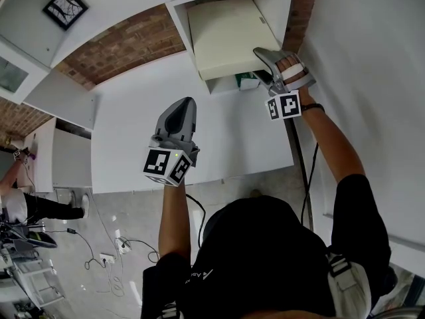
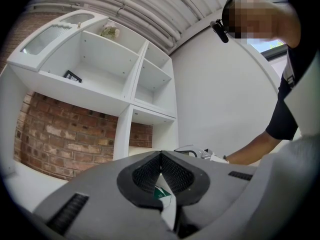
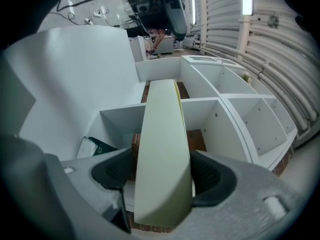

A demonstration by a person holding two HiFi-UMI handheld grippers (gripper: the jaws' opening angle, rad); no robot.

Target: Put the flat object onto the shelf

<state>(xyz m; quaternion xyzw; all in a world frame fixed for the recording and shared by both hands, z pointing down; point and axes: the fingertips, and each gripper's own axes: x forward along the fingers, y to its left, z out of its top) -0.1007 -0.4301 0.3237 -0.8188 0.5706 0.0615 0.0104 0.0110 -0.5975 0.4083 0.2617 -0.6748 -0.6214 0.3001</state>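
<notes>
The flat object (image 1: 226,35) is a cream slab that stands in the lower right compartment of the white shelf (image 1: 174,5), leaning back. My right gripper (image 1: 264,65) is at its near right edge. In the right gripper view the slab (image 3: 162,149) runs edge-on between the jaws of the right gripper (image 3: 162,170). A thin gap shows beside the left pad (image 3: 120,169), so the jaws stand open around it. My left gripper (image 1: 182,108) hovers over the white table, shut and empty, with its tips together (image 2: 161,155).
A green and white packet (image 1: 249,82) lies on the compartment floor under the slab, also seen as a packet (image 3: 95,146) left of the jaws. Brick wall (image 1: 126,45) backs the shelf. The white table (image 1: 226,145) meets a white wall on the right. Cables (image 1: 99,251) and a person (image 1: 26,205) are at lower left.
</notes>
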